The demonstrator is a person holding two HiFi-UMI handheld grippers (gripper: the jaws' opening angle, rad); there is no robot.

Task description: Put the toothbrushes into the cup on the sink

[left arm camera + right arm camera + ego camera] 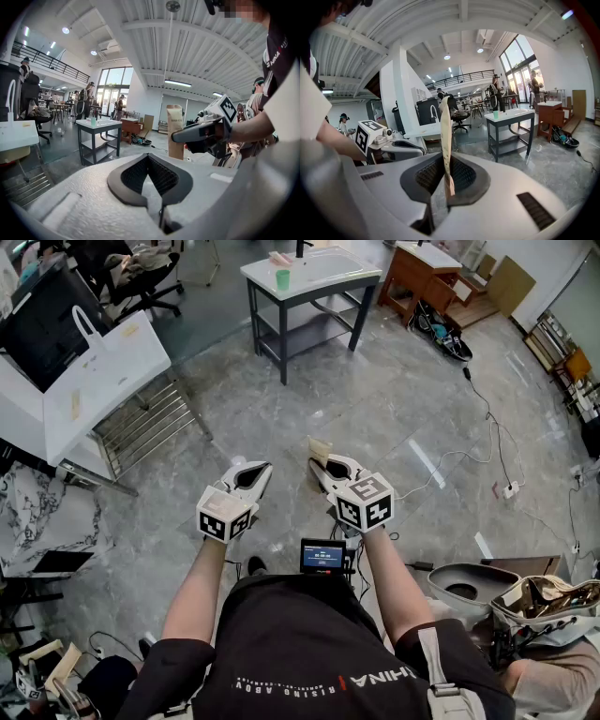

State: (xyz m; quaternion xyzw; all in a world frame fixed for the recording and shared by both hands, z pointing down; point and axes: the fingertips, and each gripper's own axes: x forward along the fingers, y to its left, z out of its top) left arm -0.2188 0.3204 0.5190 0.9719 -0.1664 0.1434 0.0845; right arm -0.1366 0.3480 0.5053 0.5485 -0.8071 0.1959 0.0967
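Right claw [446,161] pinches tall paper packet [445,131] by its bottom edge; left claw [148,160] pressed together, empty. Thin grip: packet may slip or flop before reaching cup [282,278] on the far table [361,277].

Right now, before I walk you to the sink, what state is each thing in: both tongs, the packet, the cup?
Left tongs: shut, nothing between them.
Right tongs: shut on the paper packet.
Paper packet: upright in the right tongs, edge-on to their camera.
Green cup: upright on the sink top, across the floor; contents too small to tell.
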